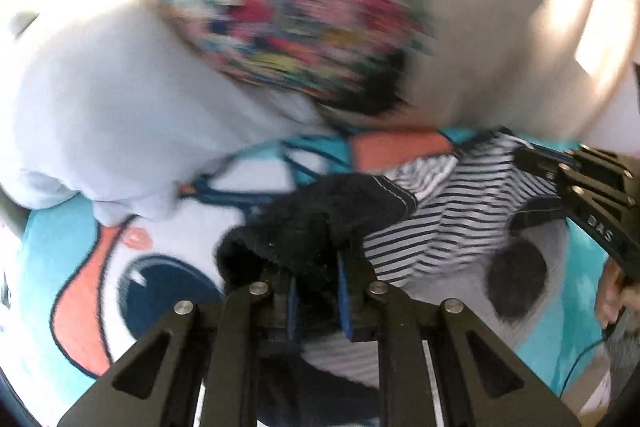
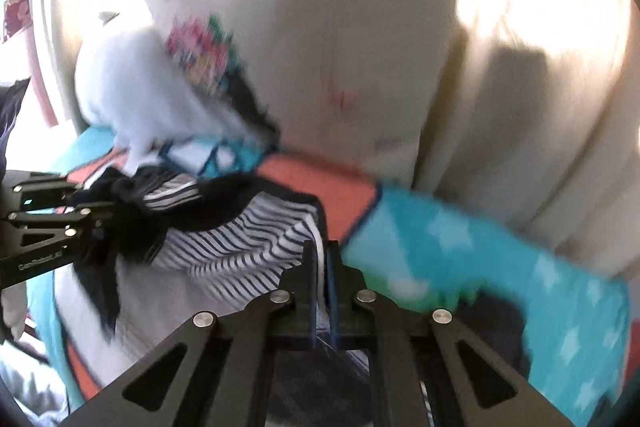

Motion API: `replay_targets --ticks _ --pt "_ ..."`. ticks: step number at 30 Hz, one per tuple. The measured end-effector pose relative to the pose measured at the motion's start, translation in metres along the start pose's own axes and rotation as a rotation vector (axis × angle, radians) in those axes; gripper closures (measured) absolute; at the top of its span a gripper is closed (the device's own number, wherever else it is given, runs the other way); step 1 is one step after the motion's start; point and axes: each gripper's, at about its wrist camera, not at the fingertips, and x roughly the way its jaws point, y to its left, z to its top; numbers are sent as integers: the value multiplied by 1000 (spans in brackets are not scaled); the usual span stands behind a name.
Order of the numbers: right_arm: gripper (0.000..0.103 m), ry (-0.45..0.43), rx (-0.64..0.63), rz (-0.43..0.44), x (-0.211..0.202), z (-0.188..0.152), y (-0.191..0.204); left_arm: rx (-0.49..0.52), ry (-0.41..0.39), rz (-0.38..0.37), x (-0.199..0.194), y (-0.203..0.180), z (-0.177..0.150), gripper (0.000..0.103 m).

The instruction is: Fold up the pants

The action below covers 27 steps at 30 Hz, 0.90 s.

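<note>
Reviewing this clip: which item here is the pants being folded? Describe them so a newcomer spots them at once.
Start from the turquoise cartoon blanket covering the surface. Above it hang the pants, stretched between the left gripper and right gripper. Unlike the nearby plain white cushion, they are navy-and-white striped with dark trim.

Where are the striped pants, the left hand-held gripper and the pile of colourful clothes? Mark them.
striped pants (image 1: 452,215), left wrist view, striped fabric.
left hand-held gripper (image 1: 316,267), left wrist view, between fingertips.
pile of colourful clothes (image 1: 312,39), left wrist view, blurred middle.
</note>
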Motion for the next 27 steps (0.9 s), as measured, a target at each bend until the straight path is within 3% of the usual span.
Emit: replay_targets --ticks 4,6,7,8,10,11,18,27 --pt "98 -12 -72 -56 32 32 23 -170 37 41 21 41 20 81" --pt "95 0 -114 -79 52 38 36 -243 78 10 31 58 22 72" --pt "85 29 -126 -86 64 39 41 -285 144 -32 35 66 21 65" --pt "75 49 -127 -86 72 39 43 -346 159 -93 36 77 17 62" --pt "44 46 -120 -99 76 38 43 -405 165 -147 32 89 12 59" --pt "41 34 -112 -107 74 38 41 -415 159 -153 28 94 10 58" --pt "30 -33 118 -60 14 21 -19 -401 119 -162 -10 101 -15 42" --pt "25 -30 534 -30 -61 -91 -125 -267 163 -144 -12 67 -71 36"
